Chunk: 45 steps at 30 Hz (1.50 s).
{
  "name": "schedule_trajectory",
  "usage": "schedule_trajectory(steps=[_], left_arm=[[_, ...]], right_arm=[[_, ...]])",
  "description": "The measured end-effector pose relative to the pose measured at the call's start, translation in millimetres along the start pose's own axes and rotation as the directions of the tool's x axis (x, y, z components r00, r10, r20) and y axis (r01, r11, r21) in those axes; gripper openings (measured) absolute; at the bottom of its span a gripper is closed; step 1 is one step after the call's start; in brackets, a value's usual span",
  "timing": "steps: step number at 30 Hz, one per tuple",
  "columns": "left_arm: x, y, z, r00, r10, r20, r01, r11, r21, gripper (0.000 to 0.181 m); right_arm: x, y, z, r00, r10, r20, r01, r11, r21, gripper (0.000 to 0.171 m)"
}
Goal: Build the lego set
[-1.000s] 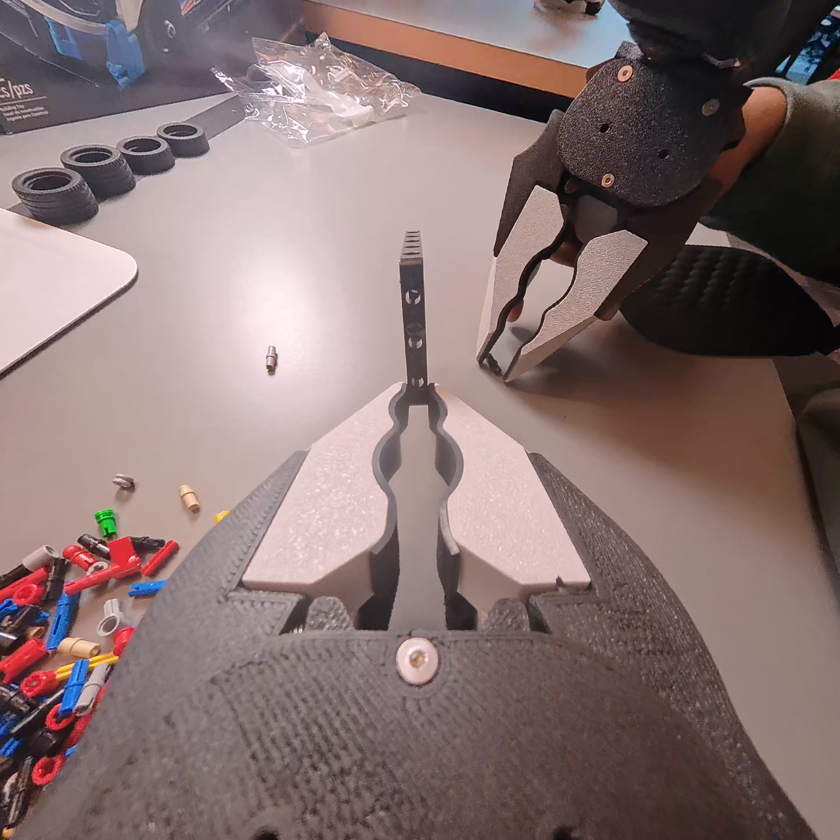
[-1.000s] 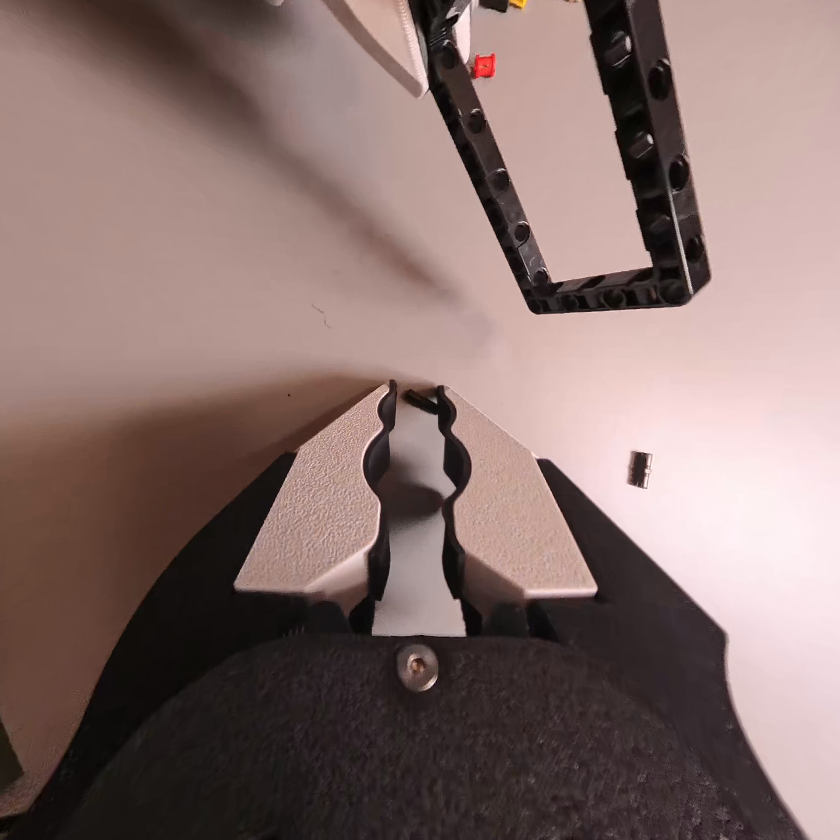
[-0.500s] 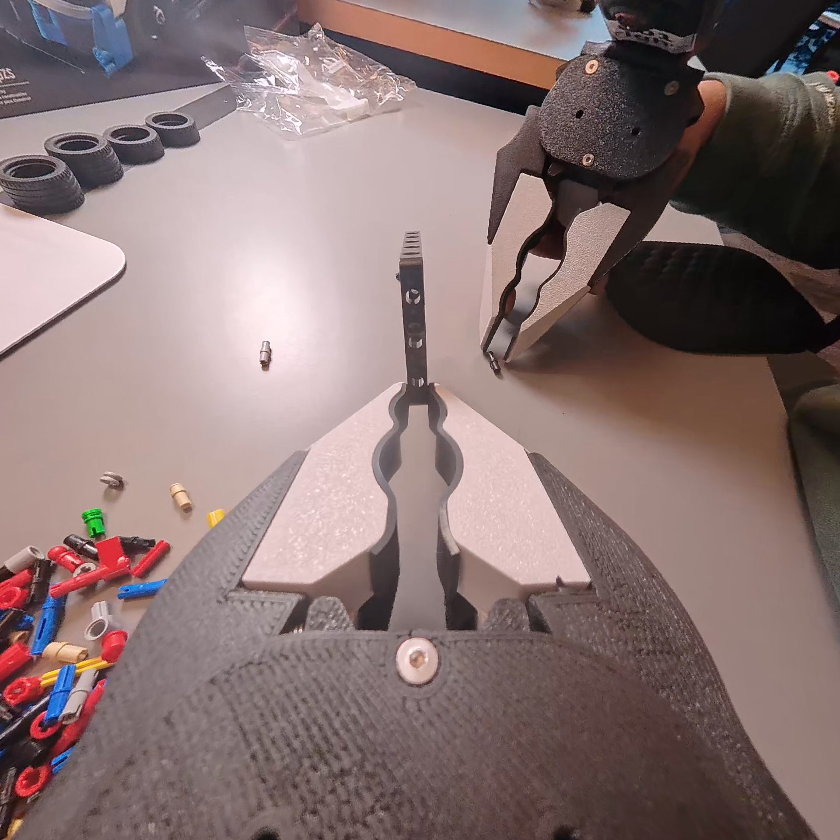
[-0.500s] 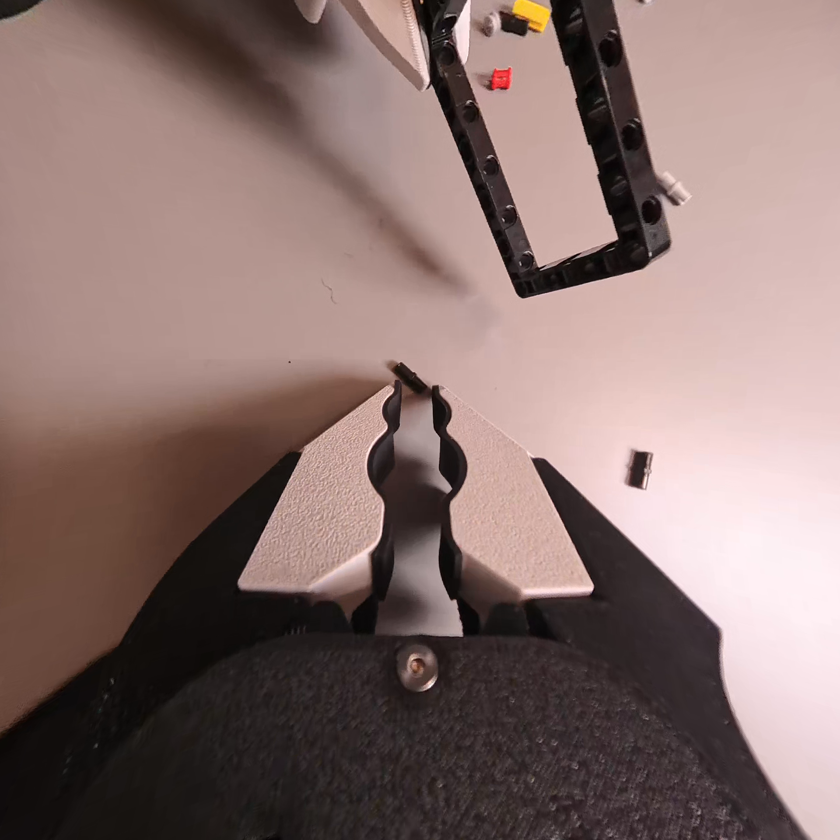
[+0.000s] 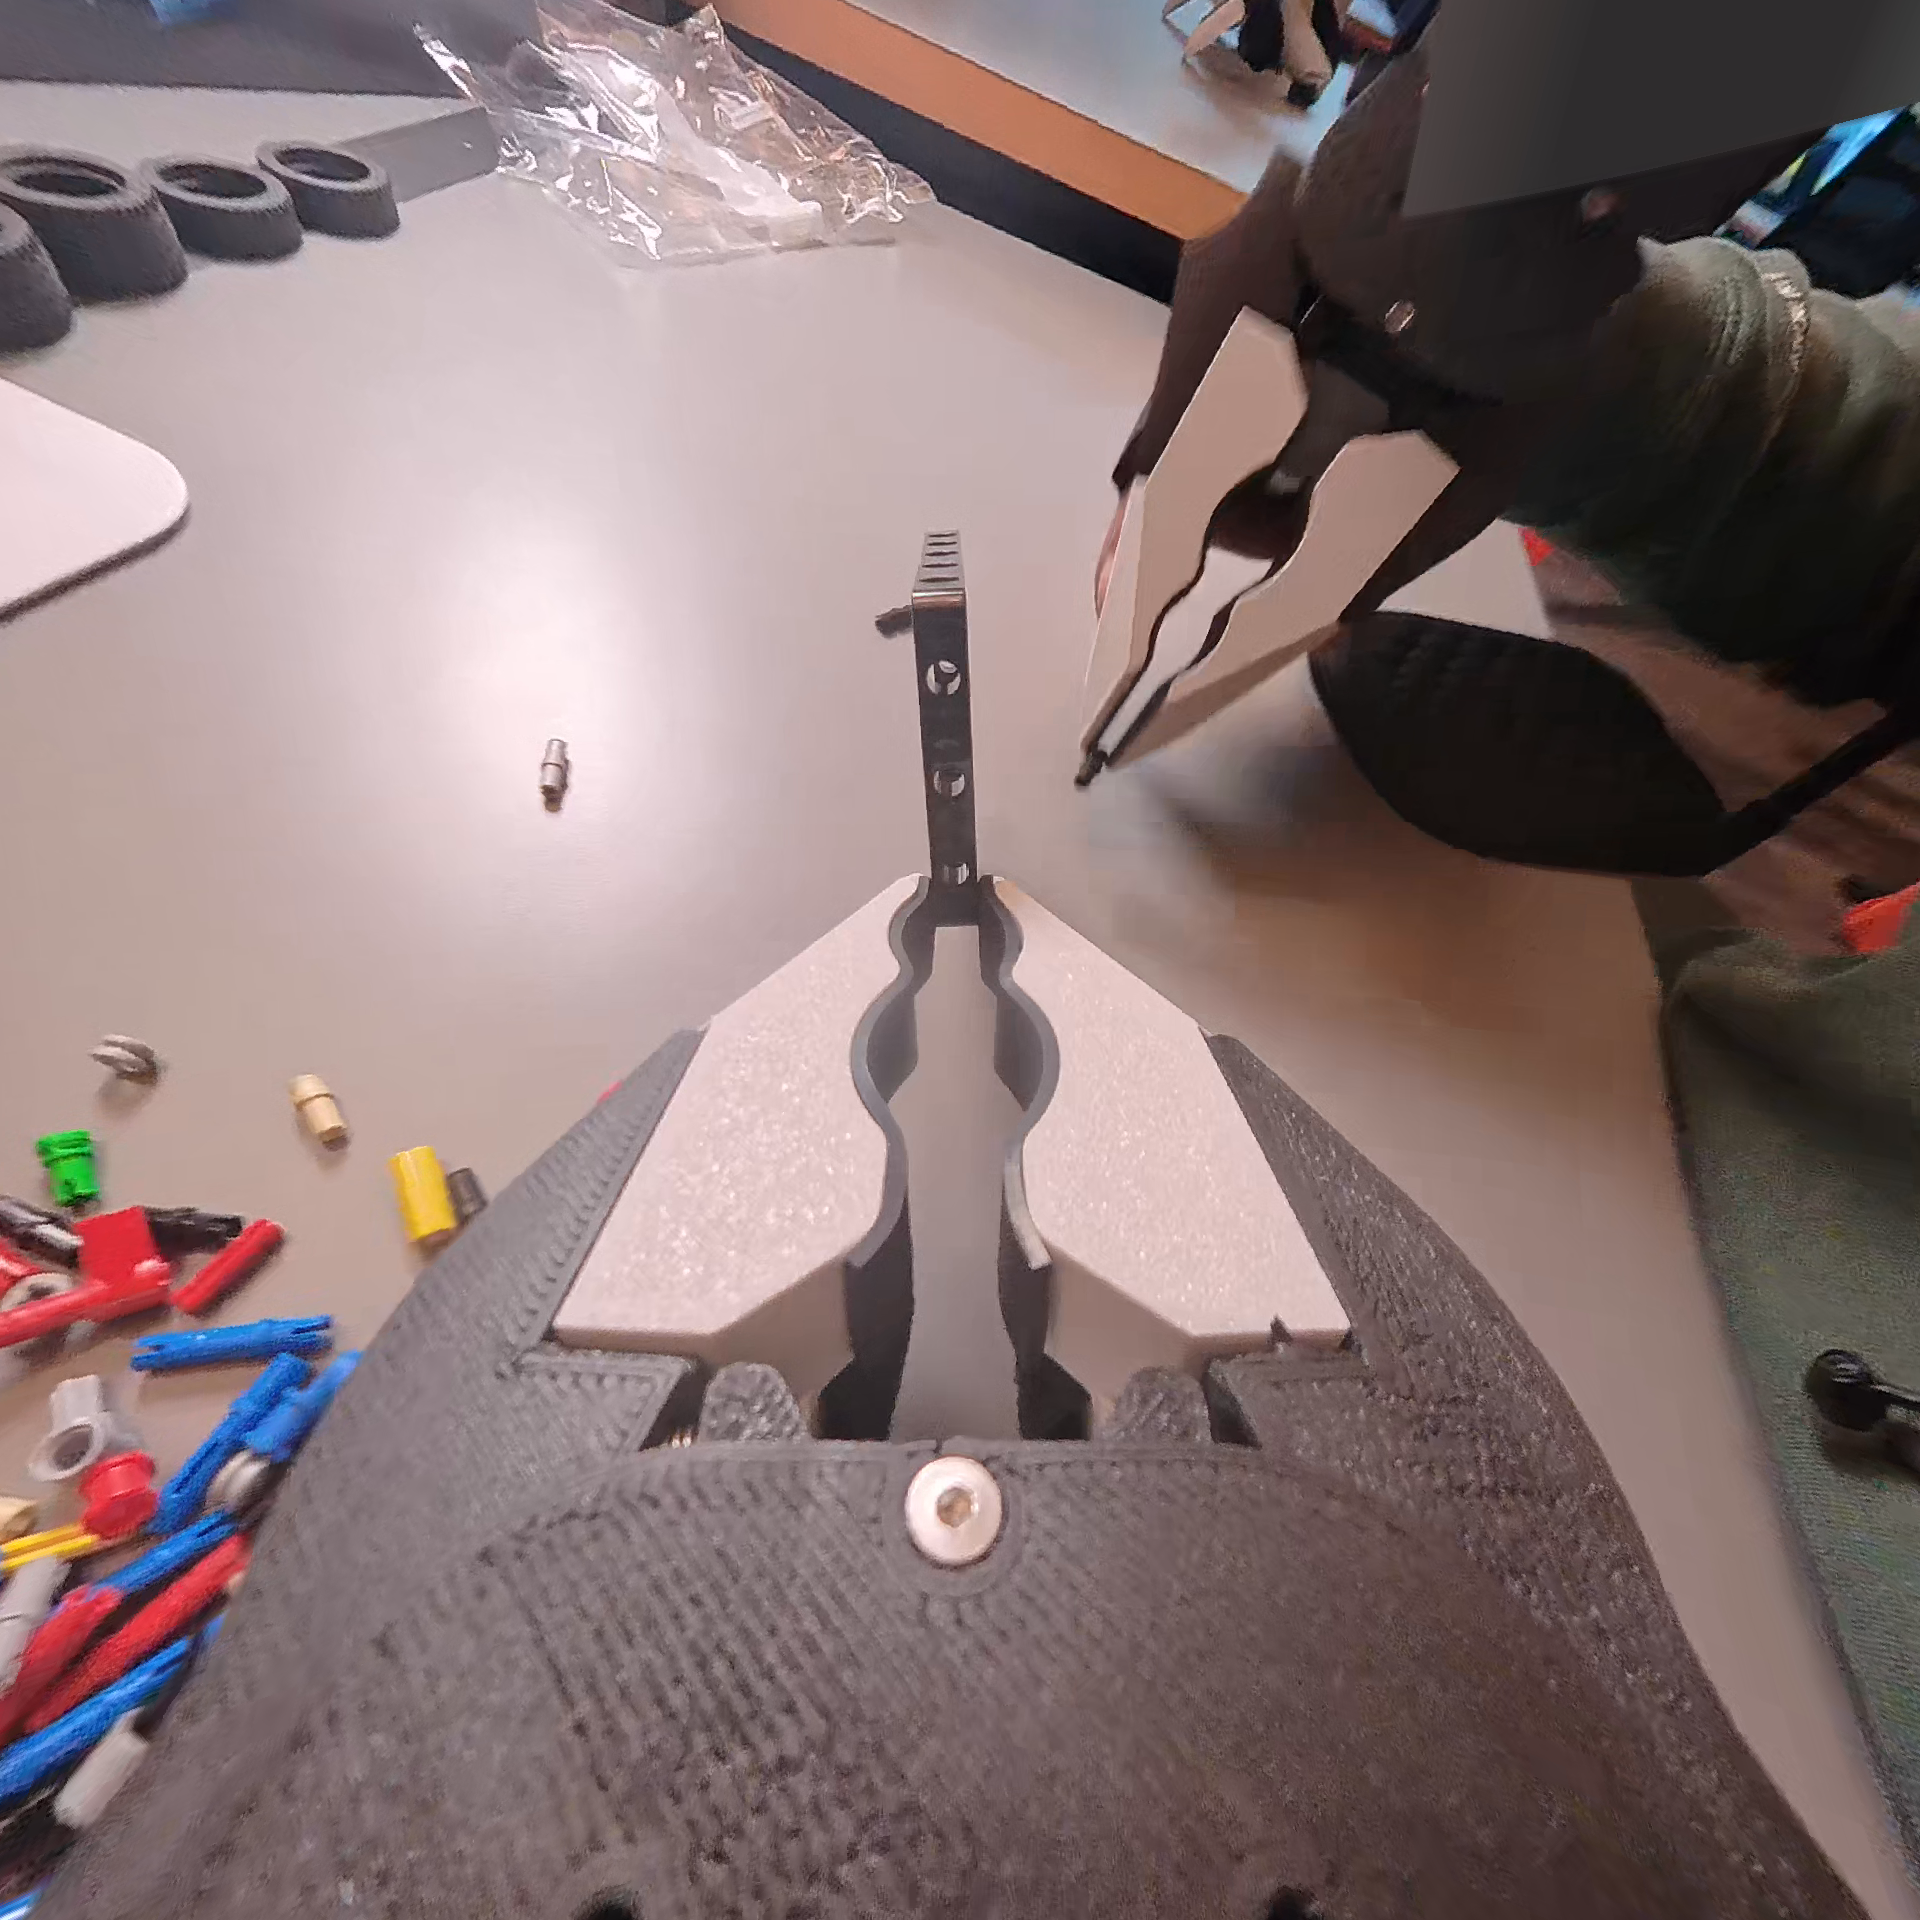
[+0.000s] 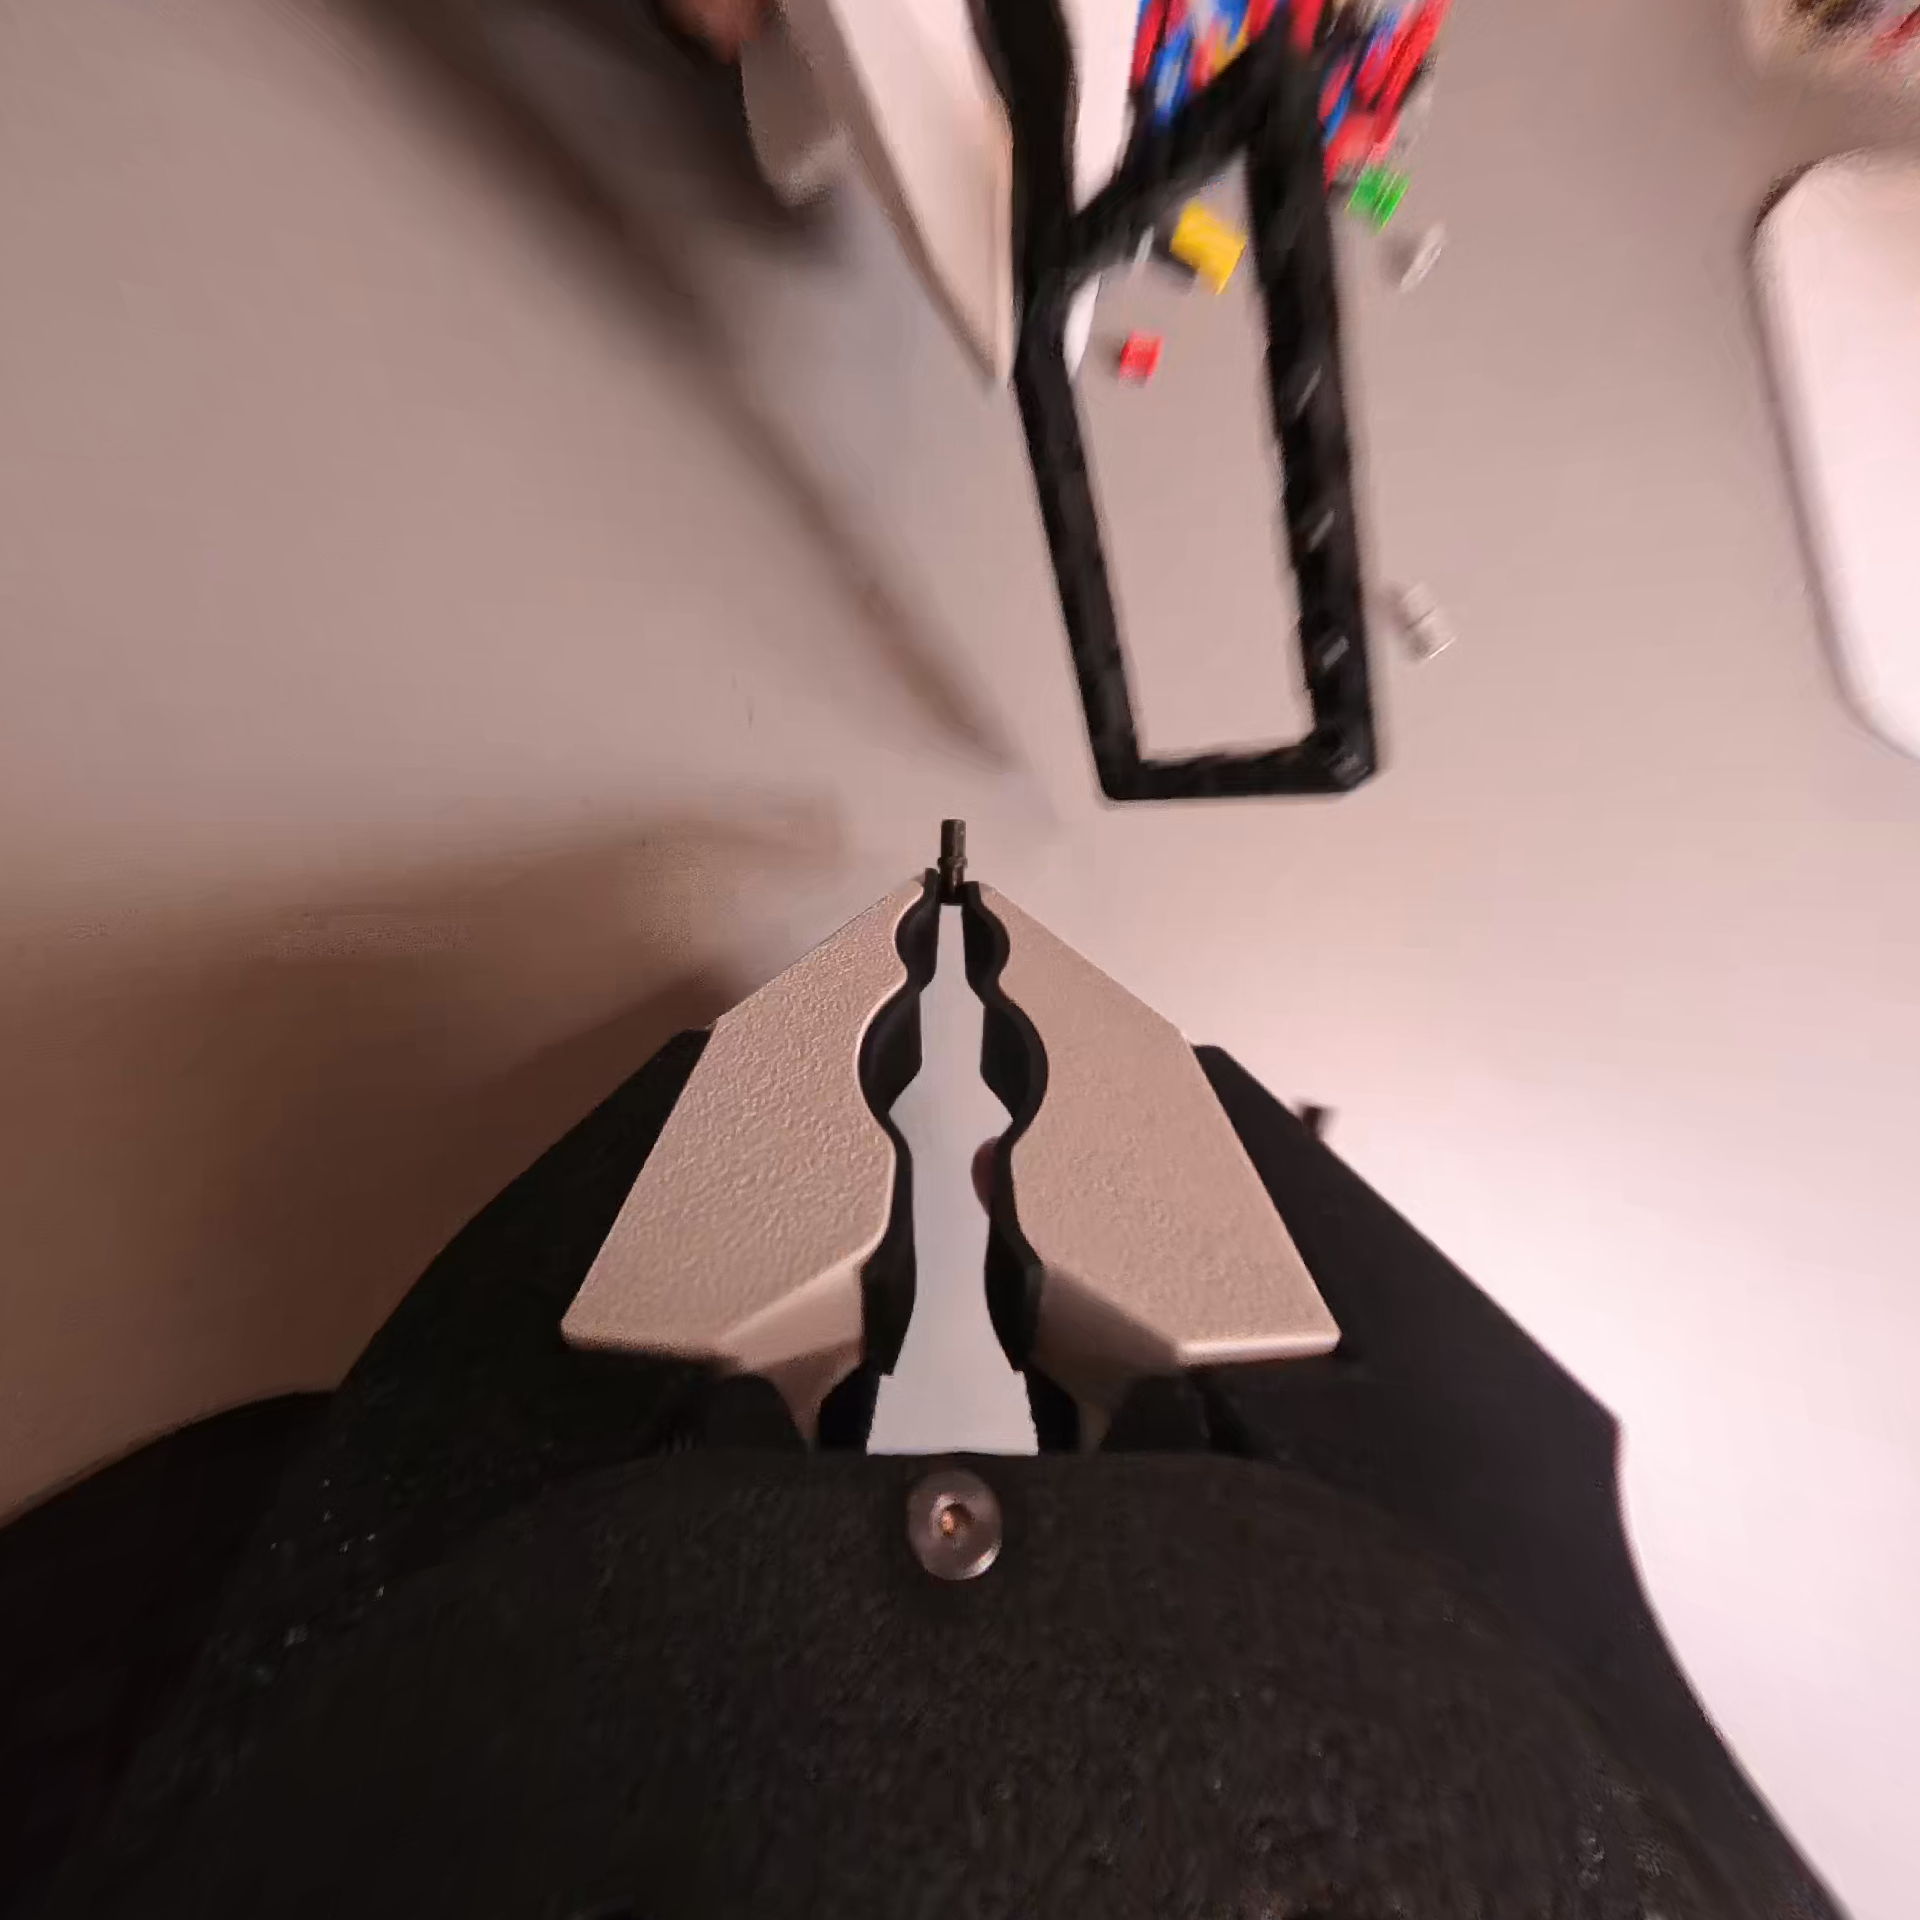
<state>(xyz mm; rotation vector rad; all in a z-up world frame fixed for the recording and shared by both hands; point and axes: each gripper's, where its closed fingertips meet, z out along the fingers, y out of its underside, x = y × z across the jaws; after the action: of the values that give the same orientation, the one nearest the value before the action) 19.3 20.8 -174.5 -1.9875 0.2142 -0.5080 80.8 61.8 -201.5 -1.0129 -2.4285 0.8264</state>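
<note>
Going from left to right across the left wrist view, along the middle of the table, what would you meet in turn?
White board corner → small grey pin → black frame, held edge-on by the left gripper → right gripper, holding a small black pin → person's green sleeve.

Bystanders on the grey desk (image 5: 644, 436)

A crumpled clear plastic bag (image 5: 675, 156) lies at the upper middle of the left wrist view, just right of a dark flat sheet (image 5: 208, 52) along the top left edge. A white rounded board (image 5: 73, 499) enters from the left edge; in the right wrist view it shows blurred at the right edge. A wood-edged second desk (image 5: 987, 94) crosses the top right. A green sleeve (image 5: 1704, 395) and a black mesh pad (image 5: 1507, 748) sit at the right.
</note>
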Motion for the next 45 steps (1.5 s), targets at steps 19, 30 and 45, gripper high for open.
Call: schedule_trajectory(steps=[19,30,45], left_arm=[[43,14,11,0.909,-0.311,-0.277,0.283,0.949,-0.136,0.006],[70,17,6,0.754,-0.468,-0.462,0.396,0.884,-0.249,0.005],[86,6,-2,0.640,-0.522,-0.564,0.450,0.850,-0.275,0.004]], right_arm=[[-14,-58,12,0.526,-0.847,-0.073,0.818,0.527,-0.231,0.001],[-38,-60,4,0.218,-0.972,0.085,0.967,0.203,-0.151,0.001],[-50,-69,-9,0.162,-0.986,0.037,0.986,0.160,-0.055,0.001]])
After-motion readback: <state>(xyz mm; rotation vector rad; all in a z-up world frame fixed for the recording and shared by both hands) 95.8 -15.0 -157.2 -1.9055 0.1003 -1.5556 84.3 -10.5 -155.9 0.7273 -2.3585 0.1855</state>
